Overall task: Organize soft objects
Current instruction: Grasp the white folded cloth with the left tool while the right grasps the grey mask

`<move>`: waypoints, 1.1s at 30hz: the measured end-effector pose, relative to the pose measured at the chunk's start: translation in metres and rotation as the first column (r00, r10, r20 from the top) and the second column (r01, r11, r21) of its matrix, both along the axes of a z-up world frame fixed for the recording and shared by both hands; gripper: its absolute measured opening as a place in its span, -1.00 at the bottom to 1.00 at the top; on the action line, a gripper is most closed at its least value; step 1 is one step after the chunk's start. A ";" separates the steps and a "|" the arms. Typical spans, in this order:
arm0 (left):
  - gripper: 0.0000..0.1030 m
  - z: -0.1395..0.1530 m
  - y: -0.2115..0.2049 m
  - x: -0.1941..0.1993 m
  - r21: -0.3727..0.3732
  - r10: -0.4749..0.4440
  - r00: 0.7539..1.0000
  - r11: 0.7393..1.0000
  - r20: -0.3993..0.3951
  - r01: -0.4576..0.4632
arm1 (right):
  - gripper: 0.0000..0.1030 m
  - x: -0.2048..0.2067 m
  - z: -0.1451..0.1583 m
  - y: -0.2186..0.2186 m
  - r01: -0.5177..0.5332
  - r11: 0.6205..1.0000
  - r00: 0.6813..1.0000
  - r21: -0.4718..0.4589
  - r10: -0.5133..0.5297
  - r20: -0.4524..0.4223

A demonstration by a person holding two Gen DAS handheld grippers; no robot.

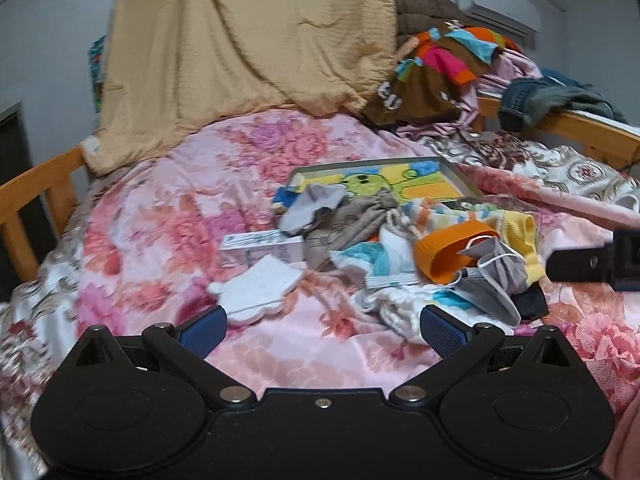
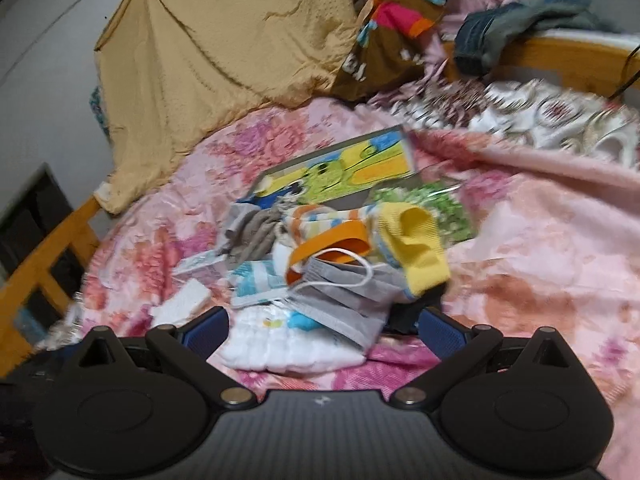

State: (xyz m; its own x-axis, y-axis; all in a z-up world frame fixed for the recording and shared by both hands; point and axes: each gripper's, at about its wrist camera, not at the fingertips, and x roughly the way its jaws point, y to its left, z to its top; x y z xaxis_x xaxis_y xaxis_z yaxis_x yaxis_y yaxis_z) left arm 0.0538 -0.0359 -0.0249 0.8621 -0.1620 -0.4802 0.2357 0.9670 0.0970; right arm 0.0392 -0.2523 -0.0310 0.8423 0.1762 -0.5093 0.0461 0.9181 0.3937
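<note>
A heap of soft things lies on the pink floral bedspread (image 1: 168, 216): a grey face mask (image 1: 490, 276) (image 2: 340, 292), an orange band (image 1: 448, 252) (image 2: 328, 246), a yellow sock (image 1: 520, 236) (image 2: 420, 256), a beige pouch (image 1: 352, 224), a grey cloth (image 1: 308, 208), a white quilted cloth (image 2: 288, 344) and a white sponge piece (image 1: 256, 292). My left gripper (image 1: 322, 330) is open and empty, just short of the heap. My right gripper (image 2: 322, 326) is open, its fingers on either side of the white cloth and the mask. It also shows in the left wrist view at the right edge (image 1: 592, 260).
A flat box with a green cartoon picture (image 1: 384, 180) (image 2: 340, 172) lies behind the heap. A long white carton (image 1: 260, 246) lies left of it. A tan blanket (image 1: 248, 48) and piled clothes (image 1: 448, 64) stand at the back. Wooden bed rails (image 1: 36, 208) (image 2: 44, 264) run along the left.
</note>
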 end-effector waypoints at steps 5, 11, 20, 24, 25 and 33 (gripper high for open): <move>0.99 -0.008 -0.010 0.026 -0.008 -0.089 0.996 0.996 -0.011 0.089 | 1.00 0.029 0.002 -0.014 -0.043 0.999 0.999 -0.014 0.042 -0.017; 0.99 -0.026 -0.026 0.047 0.014 -0.201 0.979 0.979 -0.035 0.202 | 1.00 0.055 -0.019 -0.027 -0.061 0.997 0.994 0.055 0.066 -0.083; 0.98 -0.048 -0.040 0.071 -0.004 -0.339 0.934 0.940 -0.113 0.341 | 0.99 0.076 -0.041 -0.033 -0.073 0.992 0.988 0.107 0.087 -0.127; 0.98 -0.053 -0.043 0.079 -0.025 -0.317 0.936 0.948 -0.152 0.317 | 0.96 0.081 -0.046 -0.030 -0.074 0.993 0.985 0.097 0.088 -0.152; 0.98 -0.054 -0.043 0.081 -0.037 -0.317 0.934 0.948 -0.163 0.315 | 0.95 0.081 -0.047 -0.030 -0.071 0.993 0.984 0.097 0.085 -0.154; 0.93 -0.059 -0.044 0.087 -0.112 -0.347 0.912 0.938 -0.221 0.329 | 0.76 0.086 -0.052 -0.031 -0.073 0.989 0.986 0.125 0.091 -0.143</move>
